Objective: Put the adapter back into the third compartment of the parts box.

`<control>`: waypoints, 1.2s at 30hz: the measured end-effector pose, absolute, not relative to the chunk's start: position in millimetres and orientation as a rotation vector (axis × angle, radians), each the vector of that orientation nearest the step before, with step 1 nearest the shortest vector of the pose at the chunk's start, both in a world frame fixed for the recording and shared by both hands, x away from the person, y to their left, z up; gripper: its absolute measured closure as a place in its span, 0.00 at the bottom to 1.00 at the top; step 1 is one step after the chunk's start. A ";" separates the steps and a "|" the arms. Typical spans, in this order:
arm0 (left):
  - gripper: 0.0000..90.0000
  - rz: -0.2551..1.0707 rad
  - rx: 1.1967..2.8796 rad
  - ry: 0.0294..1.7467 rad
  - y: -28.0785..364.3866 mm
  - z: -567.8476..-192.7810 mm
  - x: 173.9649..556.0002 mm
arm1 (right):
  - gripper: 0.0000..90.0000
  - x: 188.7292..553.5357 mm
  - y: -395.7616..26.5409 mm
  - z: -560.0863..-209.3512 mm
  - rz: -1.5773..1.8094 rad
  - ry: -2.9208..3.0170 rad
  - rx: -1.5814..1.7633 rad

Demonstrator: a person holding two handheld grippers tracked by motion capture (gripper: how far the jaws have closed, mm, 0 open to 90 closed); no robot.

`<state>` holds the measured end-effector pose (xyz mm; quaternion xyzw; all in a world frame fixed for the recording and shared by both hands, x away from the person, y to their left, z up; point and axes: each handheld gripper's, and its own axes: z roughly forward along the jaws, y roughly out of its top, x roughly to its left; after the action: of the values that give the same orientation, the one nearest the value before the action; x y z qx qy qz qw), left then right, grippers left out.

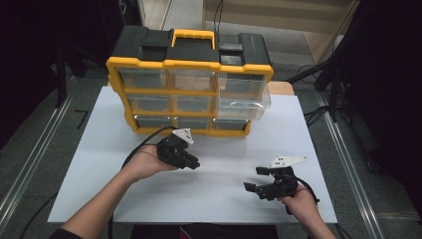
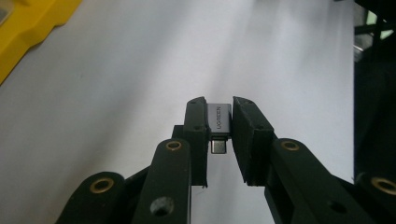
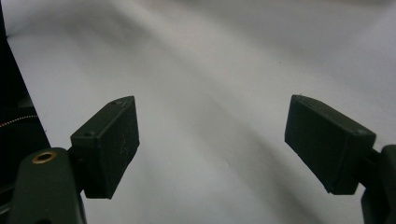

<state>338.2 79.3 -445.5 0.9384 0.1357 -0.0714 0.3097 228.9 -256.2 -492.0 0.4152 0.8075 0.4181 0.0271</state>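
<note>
Sitting between left claw jaws: grey adapter.

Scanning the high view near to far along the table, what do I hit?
Right gripper → left gripper → yellow-and-black drawer organizer, its upper-right clear drawer pulled out.

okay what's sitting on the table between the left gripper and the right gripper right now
Nothing: in the high view, only bare white tabletop lies between the left gripper and the right gripper.
</note>
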 end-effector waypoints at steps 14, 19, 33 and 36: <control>0.86 -0.219 2.500 0.276 83.7 -409.4 343.3 | 0.18 228.6 -254.5 -491.6 1.301 2.495 1.273; 0.86 -0.201 2.502 0.264 86.5 -391.1 344.1 | 0.18 228.4 -254.7 -491.2 1.298 2.492 1.274; 0.86 -0.174 2.495 0.259 82.5 -352.0 348.2 | 0.18 228.1 -255.1 -490.9 1.300 2.489 1.274; 0.86 -0.173 2.497 0.253 80.6 -345.8 348.8 | 0.18 228.1 -255.1 -490.9 1.300 2.489 1.275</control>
<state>348.8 80.6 -345.8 0.9444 0.0958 -0.0655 0.3076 228.1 -255.1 -490.9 0.4133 0.8067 0.4214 0.0286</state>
